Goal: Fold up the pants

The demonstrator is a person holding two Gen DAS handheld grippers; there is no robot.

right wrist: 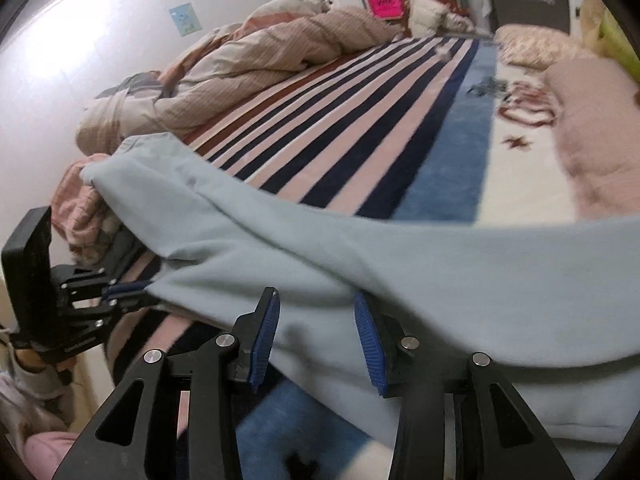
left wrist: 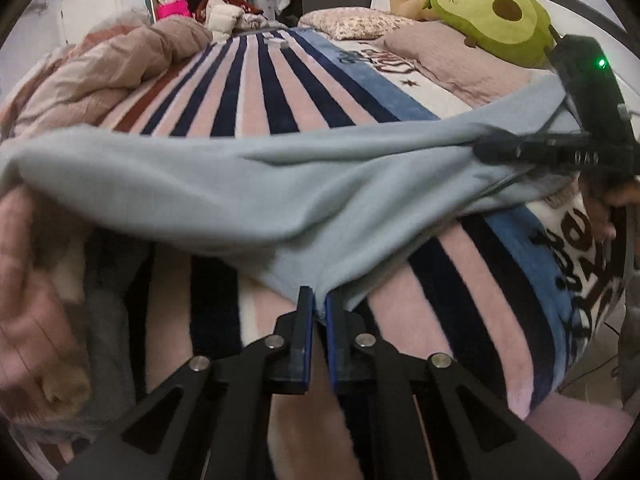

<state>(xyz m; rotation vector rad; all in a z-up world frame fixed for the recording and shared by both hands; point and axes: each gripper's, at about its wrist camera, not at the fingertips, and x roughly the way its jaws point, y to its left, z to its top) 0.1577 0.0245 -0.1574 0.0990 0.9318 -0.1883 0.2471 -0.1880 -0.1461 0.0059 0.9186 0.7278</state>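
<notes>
The pants [left wrist: 280, 184] are a pale blue-grey knit, soft and limp, and they look light: they hang in a sagging band above the striped blanket [left wrist: 256, 92] on the bed, drooping wherever nothing holds them. Cloth like this will not keep a crease by itself and will slide and bunch if taken by a single layer, so I judge the hems, waistband or a seam edge the best places to pinch, with the fabric kept taut between two holds.

The left tool [left wrist: 318, 304] is clamped tight on a small fold at the lower edge of the pants, its blue pads nearly meeting with only cloth between. It angles steeply down toward the bed. From the other camera it shows low at the left, gripping the same edge.

The right tool [right wrist: 316, 336] also tilts downward, its jaws standing partly apart with a thick bundle of the fabric lying between them. The motion blur keeps me from saying whether the pads actually press on it. In the left view it reaches in from the right, its tip against the raised cloth.

A crumpled duvet [right wrist: 248, 60] lies farther up the bed, well apart from the pants.
</notes>
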